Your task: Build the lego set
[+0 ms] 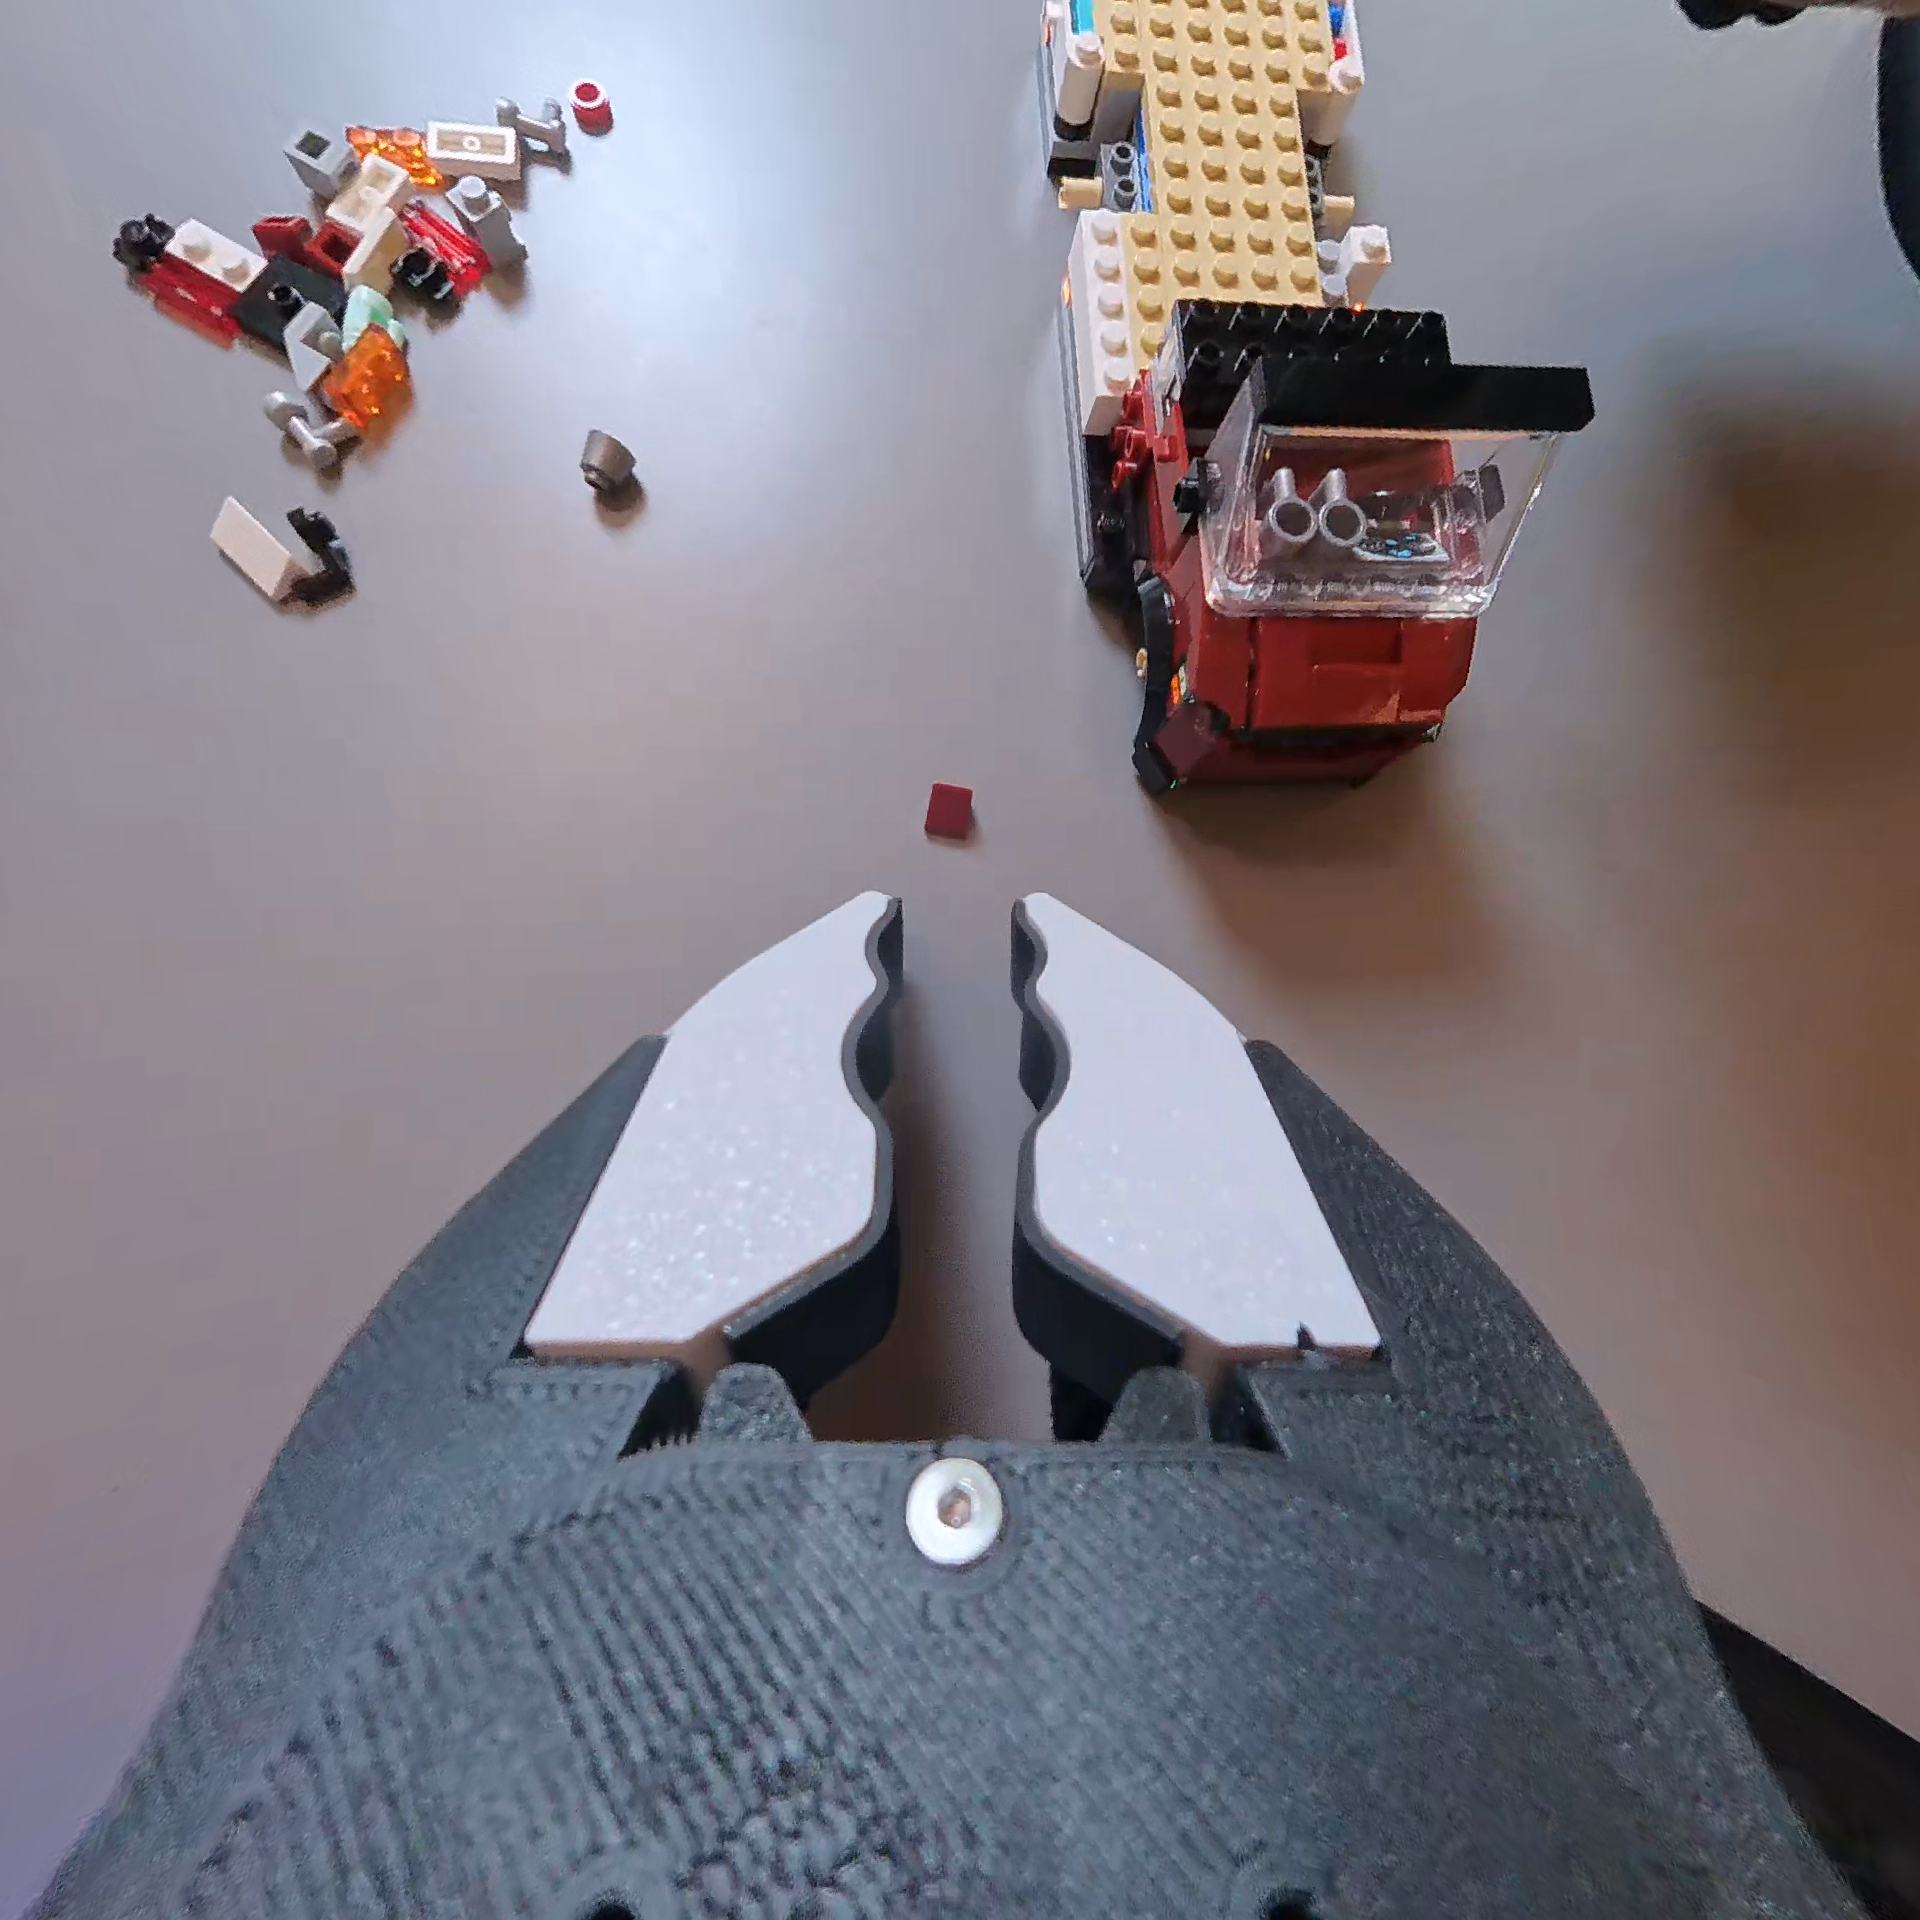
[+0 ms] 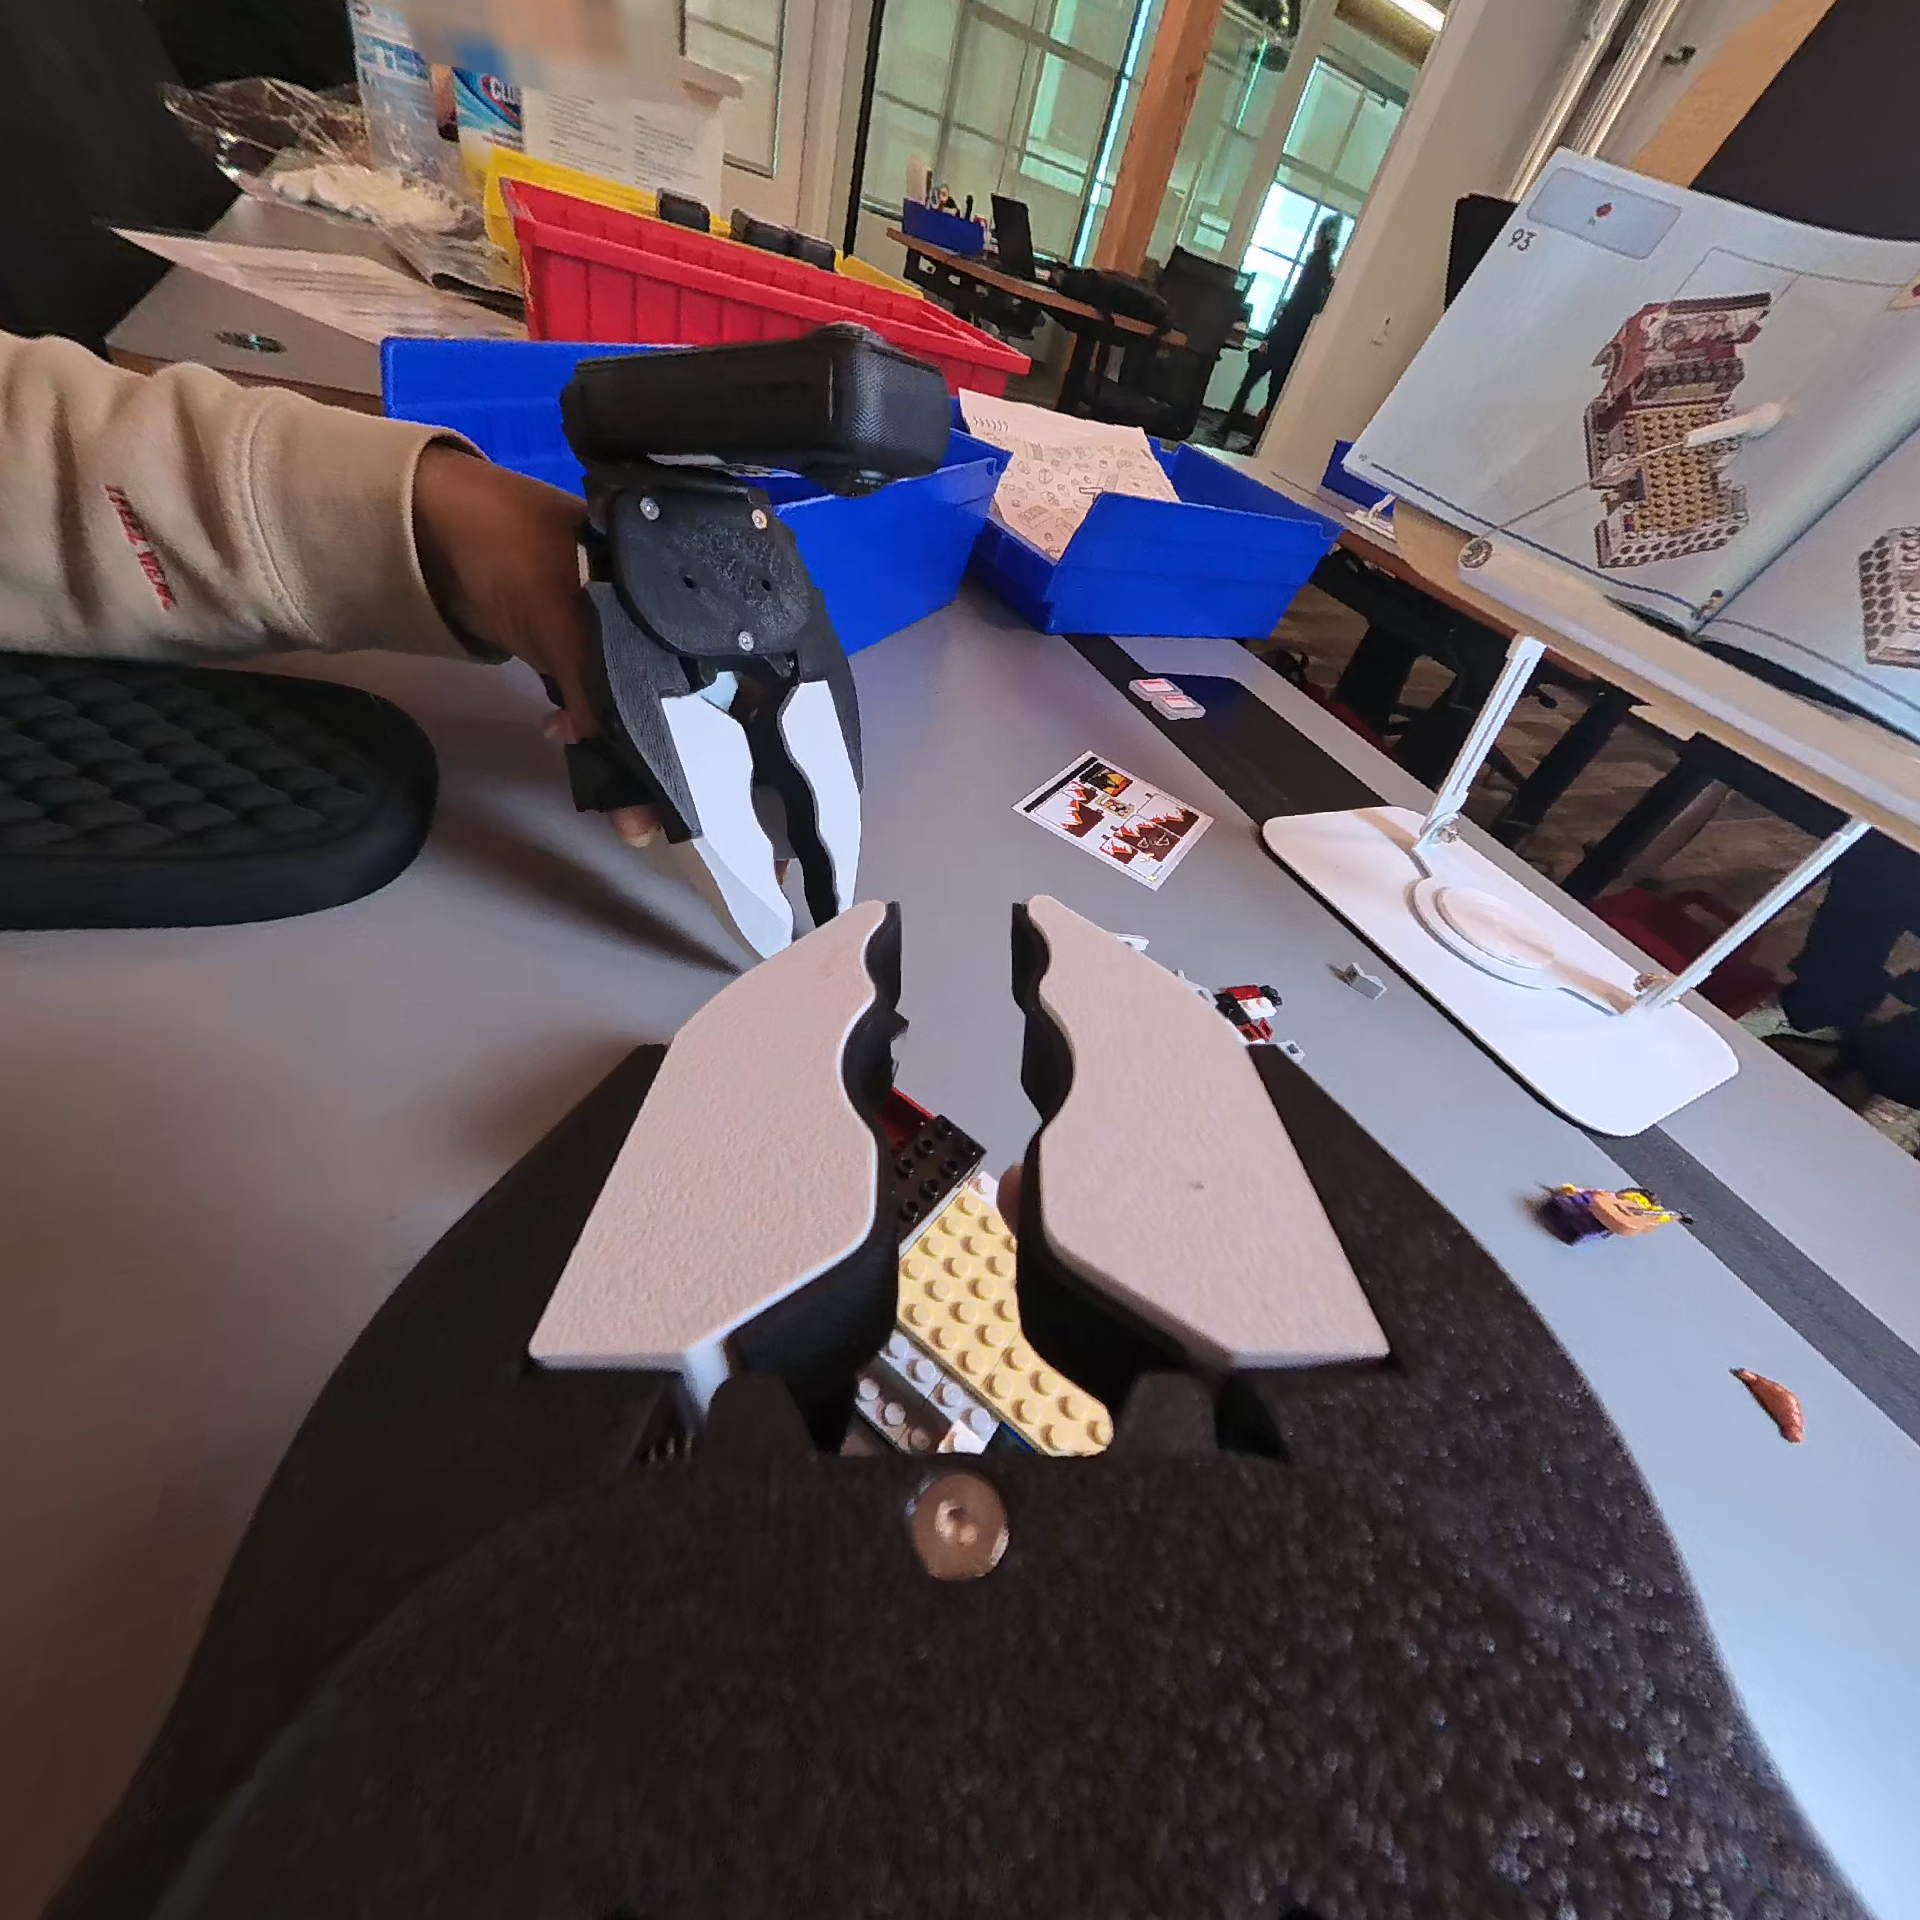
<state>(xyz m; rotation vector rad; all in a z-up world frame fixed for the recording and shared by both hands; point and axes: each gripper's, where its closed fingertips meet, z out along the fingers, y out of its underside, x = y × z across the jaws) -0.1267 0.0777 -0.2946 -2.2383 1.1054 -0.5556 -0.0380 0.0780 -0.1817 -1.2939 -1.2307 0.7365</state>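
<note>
My left gripper (image 1: 956, 909) is open and empty, low over the grey table (image 1: 520, 831). A small dark red tile (image 1: 949, 810) lies on the table just ahead of its fingertips, clear of them. A brick-built red truck (image 1: 1320, 644) with a clear windscreen and a tan studded deck stands to the right. A pile of loose pieces (image 1: 332, 260) lies at the far left. My right gripper (image 2: 956, 914) is open, fingers apart, with nothing between the tips. The truck's tan deck (image 2: 977, 1309) shows below and behind its fingers. The left gripper (image 2: 805, 914), held by a hand, points down beside it.
Blue bins (image 2: 1143, 561) and a red bin (image 2: 727, 281) stand at the table's back. An open instruction booklet (image 2: 1662, 416) rests on a white stand (image 2: 1507, 956) at the right. A sticker sheet (image 2: 1112, 821) and a grey cone piece (image 1: 608, 462) lie on the table. The gap from one gripper's tips to the other's is roughly 15 cm. The grey cone piece (image 1: 608, 462) lies some 10 cm from my left tips, 15 cm from my right tips.
</note>
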